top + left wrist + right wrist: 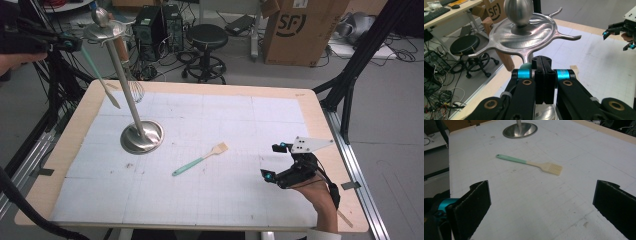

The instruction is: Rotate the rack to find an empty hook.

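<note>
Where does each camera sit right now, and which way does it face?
High view: above the person's side, facing forward and down on the table; the right hand, right tongs and left tongs show.
Left gripper view: on the left tongs, raised by the rack top, facing across the table; its shut jaws pinch the spatula.
Right gripper view: on the right tongs, low, facing the brush and the rack's base; its open jaws show.
Shared: the rack in all three; the brush in high and right gripper views.
</note>
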`<state>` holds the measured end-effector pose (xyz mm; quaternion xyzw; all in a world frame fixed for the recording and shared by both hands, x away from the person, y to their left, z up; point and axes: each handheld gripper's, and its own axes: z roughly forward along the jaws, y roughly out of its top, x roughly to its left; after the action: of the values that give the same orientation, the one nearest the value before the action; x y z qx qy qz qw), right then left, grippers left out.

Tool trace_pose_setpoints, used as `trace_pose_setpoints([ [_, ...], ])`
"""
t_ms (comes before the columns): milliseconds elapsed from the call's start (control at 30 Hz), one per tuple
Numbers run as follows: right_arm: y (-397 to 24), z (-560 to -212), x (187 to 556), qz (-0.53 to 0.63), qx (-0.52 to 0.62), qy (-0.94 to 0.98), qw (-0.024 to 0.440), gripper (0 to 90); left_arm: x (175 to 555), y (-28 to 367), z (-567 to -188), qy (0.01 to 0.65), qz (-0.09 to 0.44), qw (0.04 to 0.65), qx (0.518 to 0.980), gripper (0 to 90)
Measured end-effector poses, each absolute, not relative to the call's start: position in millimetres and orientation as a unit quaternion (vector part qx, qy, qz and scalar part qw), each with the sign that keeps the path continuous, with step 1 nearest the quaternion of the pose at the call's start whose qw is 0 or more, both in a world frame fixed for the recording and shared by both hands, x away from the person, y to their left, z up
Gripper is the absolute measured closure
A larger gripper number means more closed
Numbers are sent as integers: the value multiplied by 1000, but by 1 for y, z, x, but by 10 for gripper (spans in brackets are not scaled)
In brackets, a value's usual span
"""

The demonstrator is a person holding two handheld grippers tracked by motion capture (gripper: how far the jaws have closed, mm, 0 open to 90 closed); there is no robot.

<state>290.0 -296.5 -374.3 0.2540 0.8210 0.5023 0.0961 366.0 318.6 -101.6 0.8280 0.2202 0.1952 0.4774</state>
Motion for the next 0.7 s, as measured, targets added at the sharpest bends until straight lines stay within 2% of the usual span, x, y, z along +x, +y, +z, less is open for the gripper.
trace_pose_setpoints([
  [700, -299, -377, 291, 500, 260, 821, 94, 2, 377, 330, -103, 228, 198, 480, 824, 899],
])
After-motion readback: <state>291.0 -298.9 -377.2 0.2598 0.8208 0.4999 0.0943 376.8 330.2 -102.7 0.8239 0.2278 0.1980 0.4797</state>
